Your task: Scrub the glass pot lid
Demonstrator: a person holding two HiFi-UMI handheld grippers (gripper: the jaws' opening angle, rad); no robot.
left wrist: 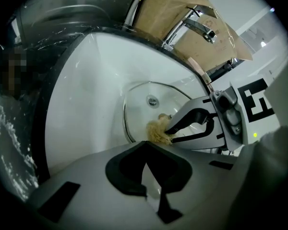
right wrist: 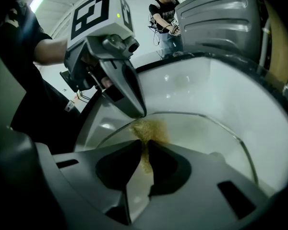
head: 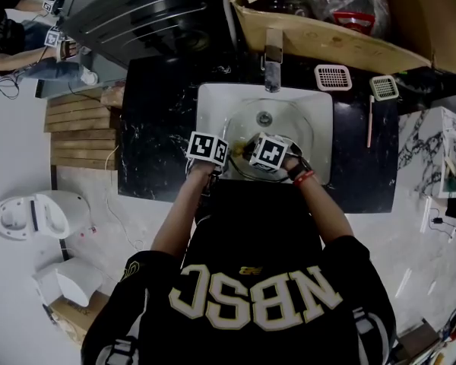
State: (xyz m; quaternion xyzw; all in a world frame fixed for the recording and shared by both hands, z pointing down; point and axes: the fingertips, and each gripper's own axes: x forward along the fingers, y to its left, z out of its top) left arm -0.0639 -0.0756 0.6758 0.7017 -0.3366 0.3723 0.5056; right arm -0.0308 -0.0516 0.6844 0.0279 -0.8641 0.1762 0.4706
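Note:
A glass pot lid (right wrist: pixel 206 133) lies tilted in the white basin (head: pixel 213 105); its metal rim (left wrist: pixel 126 114) curves down toward my left jaws. My left gripper (left wrist: pixel 146 143) is shut, and its tip meets the lid's near rim (right wrist: pixel 139 113), pinching the edge. My right gripper (right wrist: pixel 144 143) is shut on a yellow-brown scrubber (right wrist: pixel 151 128), which presses on the glass right beside the left gripper's tip. The left gripper view shows the same scrubber (left wrist: pixel 157 132) in the right gripper's black jaws. In the head view both grippers (head: pixel 210 150) (head: pixel 270 155) sit close together over the basin's near side.
A chrome faucet (head: pixel 273 59) stands behind the basin, whose drain (head: pixel 264 118) is in the middle. Black marble counter (head: pixel 156 128) surrounds it, with two small strainer-like pieces (head: pixel 333 76) (head: pixel 384 87) at the back right. A cardboard box (head: pixel 327 36) sits behind. A person (right wrist: pixel 165 13) stands far off.

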